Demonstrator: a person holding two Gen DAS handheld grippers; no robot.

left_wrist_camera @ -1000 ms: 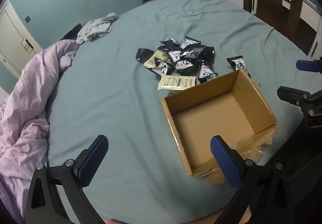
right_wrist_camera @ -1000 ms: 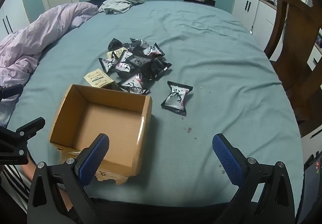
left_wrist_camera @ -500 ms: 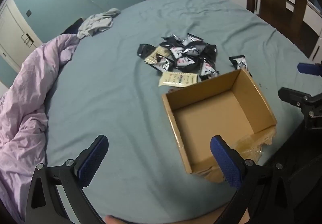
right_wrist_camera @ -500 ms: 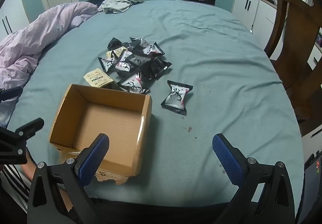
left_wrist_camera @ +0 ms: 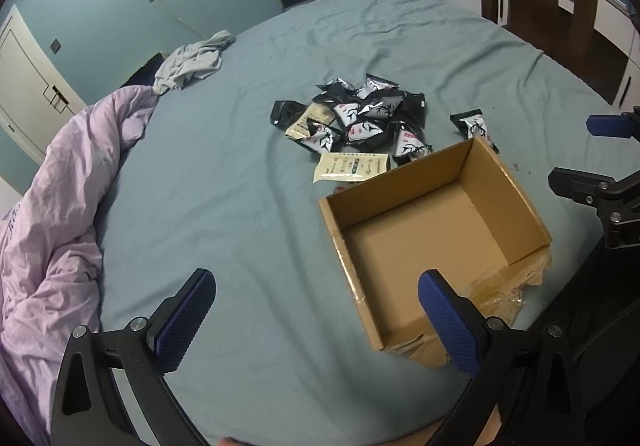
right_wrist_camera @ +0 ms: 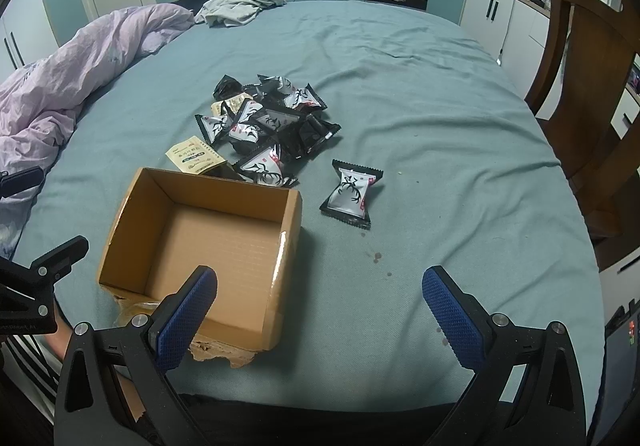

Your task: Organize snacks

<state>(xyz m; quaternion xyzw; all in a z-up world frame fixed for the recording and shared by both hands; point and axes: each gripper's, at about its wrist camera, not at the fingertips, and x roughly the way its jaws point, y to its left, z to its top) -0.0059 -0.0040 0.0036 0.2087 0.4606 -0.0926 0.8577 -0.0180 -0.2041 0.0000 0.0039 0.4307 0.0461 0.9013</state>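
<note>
Brown cardboard box [right_wrist_camera: 208, 242] sits empty on my teal bed [right_wrist_camera: 440, 125]; black-and-white foil snack packets [right_wrist_camera: 272, 121] are heaped just behind it, one stray packet [right_wrist_camera: 352, 191] beside. Light, crinkly, slippery: I'd pinch a crimped end. Left gripper [left_wrist_camera: 316, 310] and right gripper [right_wrist_camera: 320, 306]: jaws spread, empty.

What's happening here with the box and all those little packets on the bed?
A person is tidying snacks using a hand-held gripper in each hand. The left hand-held gripper and the right hand-held gripper are both open and empty, hovering near the cardboard box, which holds nothing yet. The pile of snack packets lies beyond the box, and one lone packet sits apart to its right.
</note>
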